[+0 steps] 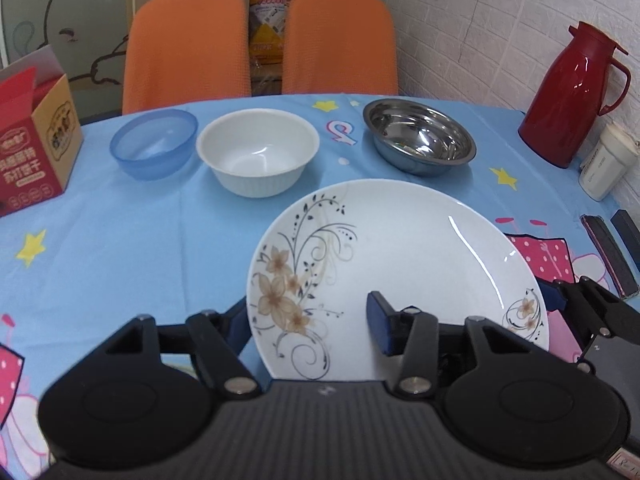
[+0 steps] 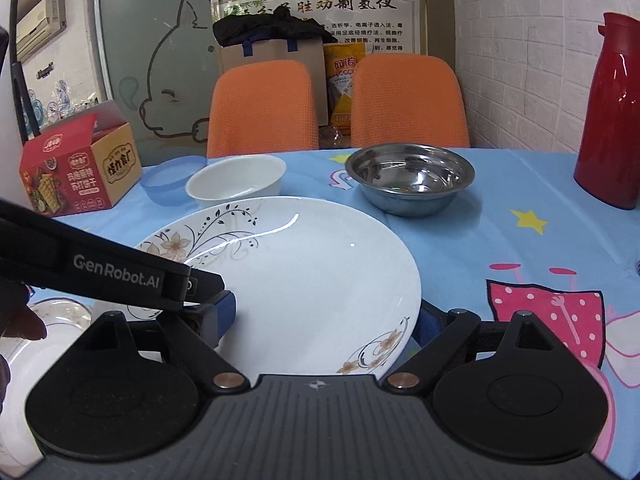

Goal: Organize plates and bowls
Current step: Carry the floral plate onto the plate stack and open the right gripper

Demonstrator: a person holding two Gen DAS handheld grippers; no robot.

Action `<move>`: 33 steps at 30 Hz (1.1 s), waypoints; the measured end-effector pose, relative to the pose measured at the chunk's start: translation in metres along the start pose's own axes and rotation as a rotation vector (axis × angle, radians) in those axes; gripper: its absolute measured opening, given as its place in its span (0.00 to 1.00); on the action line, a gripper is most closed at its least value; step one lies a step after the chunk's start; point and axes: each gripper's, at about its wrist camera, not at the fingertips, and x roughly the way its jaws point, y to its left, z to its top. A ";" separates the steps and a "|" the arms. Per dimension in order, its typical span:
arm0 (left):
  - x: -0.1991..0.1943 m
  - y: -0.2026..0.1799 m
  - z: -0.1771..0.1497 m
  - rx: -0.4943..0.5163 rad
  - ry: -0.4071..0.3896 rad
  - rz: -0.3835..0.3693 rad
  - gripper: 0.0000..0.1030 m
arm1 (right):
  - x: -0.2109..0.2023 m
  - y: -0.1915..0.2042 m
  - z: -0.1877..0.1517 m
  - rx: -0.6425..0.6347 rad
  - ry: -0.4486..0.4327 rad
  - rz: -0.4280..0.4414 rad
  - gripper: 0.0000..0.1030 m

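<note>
Gripped at its near rim by the left gripper and right gripper, both clamped, the floral plate could slip and strike the steel bowl at twelve o'clock.

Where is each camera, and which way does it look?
Left wrist: on the left gripper, looking down over the plate it grips toward the bowls; its own fingers show.
Right wrist: on the right gripper, facing likewise across the plate; its fingers and the left gripper's arm show.
Shared: plate, steel bowl, white bowl, chairs.
</note>
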 end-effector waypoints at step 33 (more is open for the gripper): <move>-0.105 0.115 -0.113 -0.188 -0.106 0.149 0.54 | -0.037 0.138 -0.049 -0.160 0.044 0.189 1.00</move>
